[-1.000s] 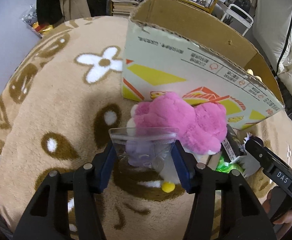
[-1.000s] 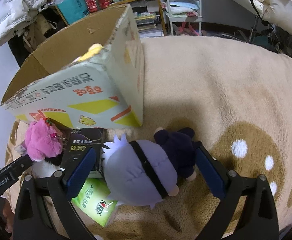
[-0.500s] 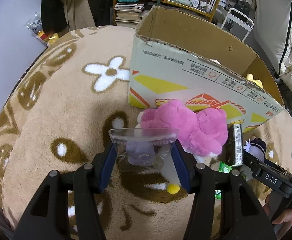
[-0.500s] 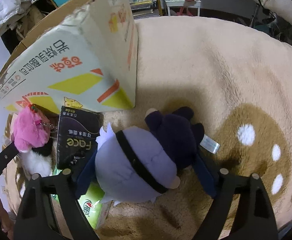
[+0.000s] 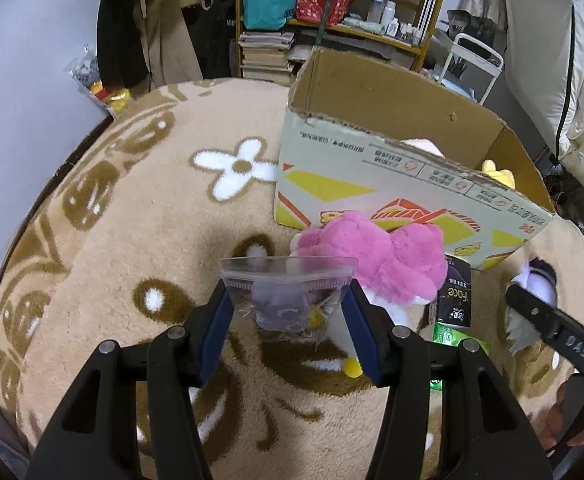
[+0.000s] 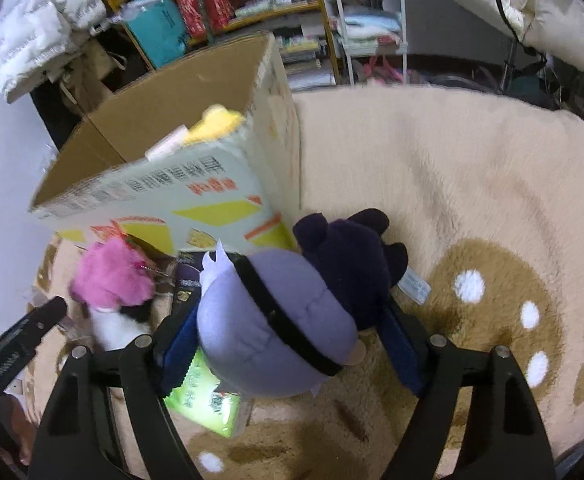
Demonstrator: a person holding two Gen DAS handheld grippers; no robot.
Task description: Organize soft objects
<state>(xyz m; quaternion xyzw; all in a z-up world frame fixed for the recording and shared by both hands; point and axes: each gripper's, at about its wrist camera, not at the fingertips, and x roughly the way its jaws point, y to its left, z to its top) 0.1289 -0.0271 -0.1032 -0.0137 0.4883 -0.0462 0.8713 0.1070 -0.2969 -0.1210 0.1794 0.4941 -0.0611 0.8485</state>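
The right hand-held gripper [image 6: 287, 344] had just been closing, and its blue pads were pressed on the lavender-headed plush doll with a dark navy body [image 6: 292, 312], raised in front of the printed open cardboard box [image 6: 163, 200]. The doll looked light and squashy; the round head gave under the pads, so the firmest hold was probably across it. The left hand-held gripper [image 5: 289, 312] pinched a clear crinkly plastic pouch holding a small purple toy [image 5: 287, 300], probably slippery, over the beige patterned rug [image 5: 131, 220].
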